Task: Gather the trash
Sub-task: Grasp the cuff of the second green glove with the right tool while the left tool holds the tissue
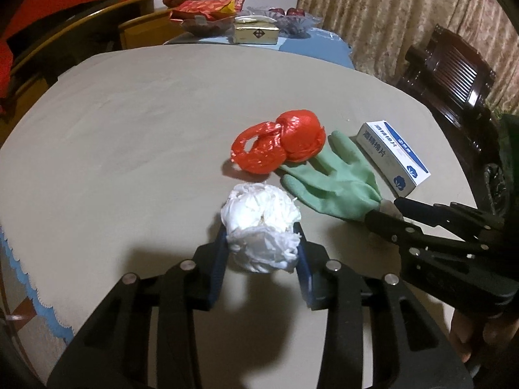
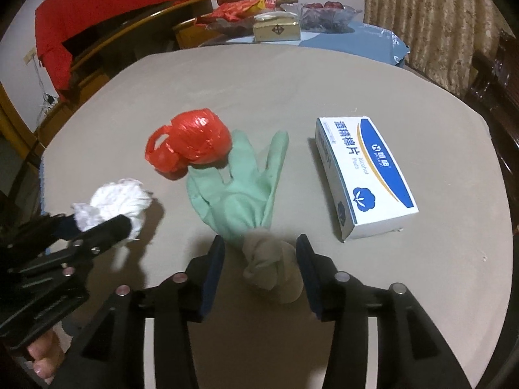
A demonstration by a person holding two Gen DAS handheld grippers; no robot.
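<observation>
My left gripper (image 1: 261, 236) is shut on a white crumpled paper wad (image 1: 256, 207), its blue pads pressing both sides; a shadow lies on the table under it. The same wad (image 2: 120, 197) shows at the left of the right wrist view. A green rubber glove (image 2: 236, 194) lies flat with its grey cuff (image 2: 269, 259) bunched between the jaws of my right gripper (image 2: 261, 243). Those jaws stand open, the left pad clear of the cuff. A knotted red plastic bag (image 2: 191, 146) rests against the glove's fingers. A white-and-blue alcohol pads box (image 2: 366, 175) lies to the right.
The round table (image 1: 129, 129) has a beige cover. At its far end sit a gold box (image 1: 256, 32), red snack packets (image 1: 207, 8) and a glass dish (image 2: 324, 13). A dark wooden chair (image 1: 454, 81) stands on the right, and red cloth (image 2: 97, 9) hangs at the back left.
</observation>
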